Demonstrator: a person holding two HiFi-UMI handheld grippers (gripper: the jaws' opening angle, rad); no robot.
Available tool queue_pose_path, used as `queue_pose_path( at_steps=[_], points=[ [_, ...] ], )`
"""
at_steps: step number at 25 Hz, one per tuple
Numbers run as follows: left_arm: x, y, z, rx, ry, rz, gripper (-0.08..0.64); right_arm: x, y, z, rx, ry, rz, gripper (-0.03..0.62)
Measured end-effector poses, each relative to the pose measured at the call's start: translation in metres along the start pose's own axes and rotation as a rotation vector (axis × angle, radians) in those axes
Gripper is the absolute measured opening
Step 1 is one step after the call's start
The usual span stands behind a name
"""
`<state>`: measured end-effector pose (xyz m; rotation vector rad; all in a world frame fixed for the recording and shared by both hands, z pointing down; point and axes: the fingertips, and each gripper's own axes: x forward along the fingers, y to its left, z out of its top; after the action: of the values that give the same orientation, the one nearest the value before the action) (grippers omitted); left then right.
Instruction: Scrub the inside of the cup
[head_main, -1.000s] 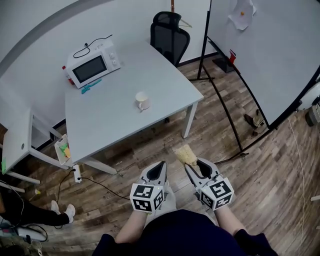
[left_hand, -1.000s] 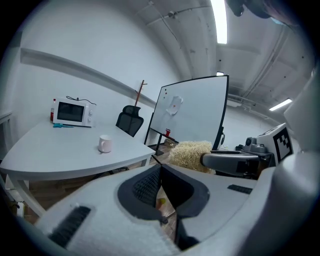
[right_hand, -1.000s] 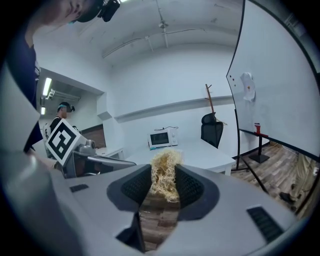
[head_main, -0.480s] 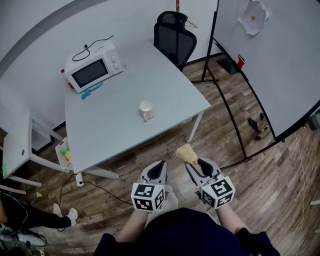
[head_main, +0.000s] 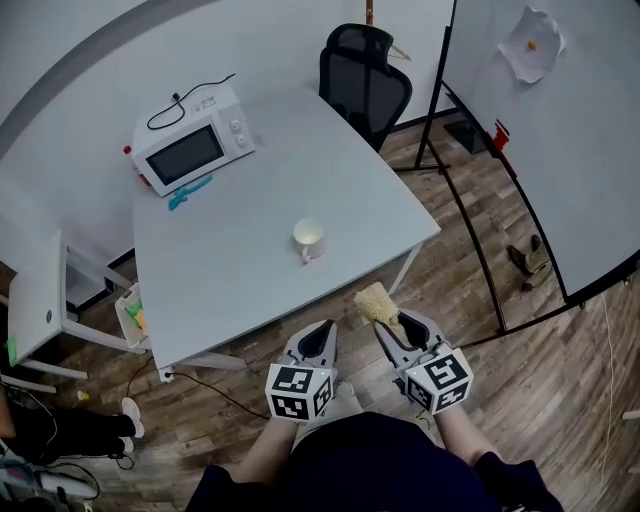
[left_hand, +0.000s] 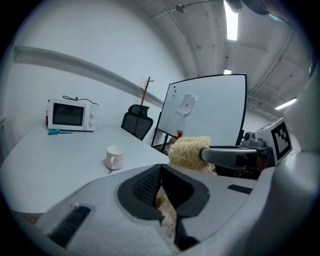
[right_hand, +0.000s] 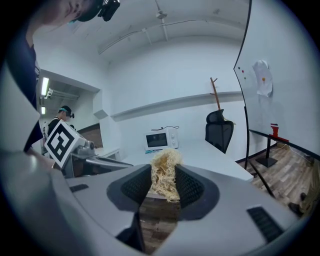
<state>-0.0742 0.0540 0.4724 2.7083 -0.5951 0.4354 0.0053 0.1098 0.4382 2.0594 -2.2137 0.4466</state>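
Two grippers I hold before the table (head_main: 220, 270) | left gripper (head_main: 320, 331): clenched, empty | right gripper (head_main: 390, 325): grasping loofah (head_main: 375, 300) | cup (head_main: 309, 238): upright on table.

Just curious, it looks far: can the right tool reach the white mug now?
Probably not yet. The right tool, shut on the loofah scrubber, hangs over the floor short of the table; the mug stands further in. Nothing blocks the way.
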Motion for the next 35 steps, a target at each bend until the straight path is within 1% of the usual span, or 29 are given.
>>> queue_pose_path(
  at_steps=[10,17,22,28,35],
  points=[
    [0.023,0.044,0.014,-0.002,-0.001,0.018,0.018,0.054,-0.006,0.009,-0.007,0.001,0.026,0.152],
    [0.033,0.063,0.019,-0.007,0.005,0.034,0.018,0.083,-0.012,0.019,-0.007,-0.004,0.049,0.152],
    [0.038,0.071,0.023,-0.022,-0.001,0.056,0.018,0.093,-0.017,0.021,-0.007,0.006,0.067,0.152],
    [0.046,0.081,0.024,-0.051,-0.004,0.110,0.018,0.109,-0.030,0.025,-0.008,0.014,0.108,0.151],
    [0.070,0.102,0.033,-0.106,-0.016,0.205,0.018,0.147,-0.049,0.041,-0.053,0.036,0.227,0.152]
  ],
)
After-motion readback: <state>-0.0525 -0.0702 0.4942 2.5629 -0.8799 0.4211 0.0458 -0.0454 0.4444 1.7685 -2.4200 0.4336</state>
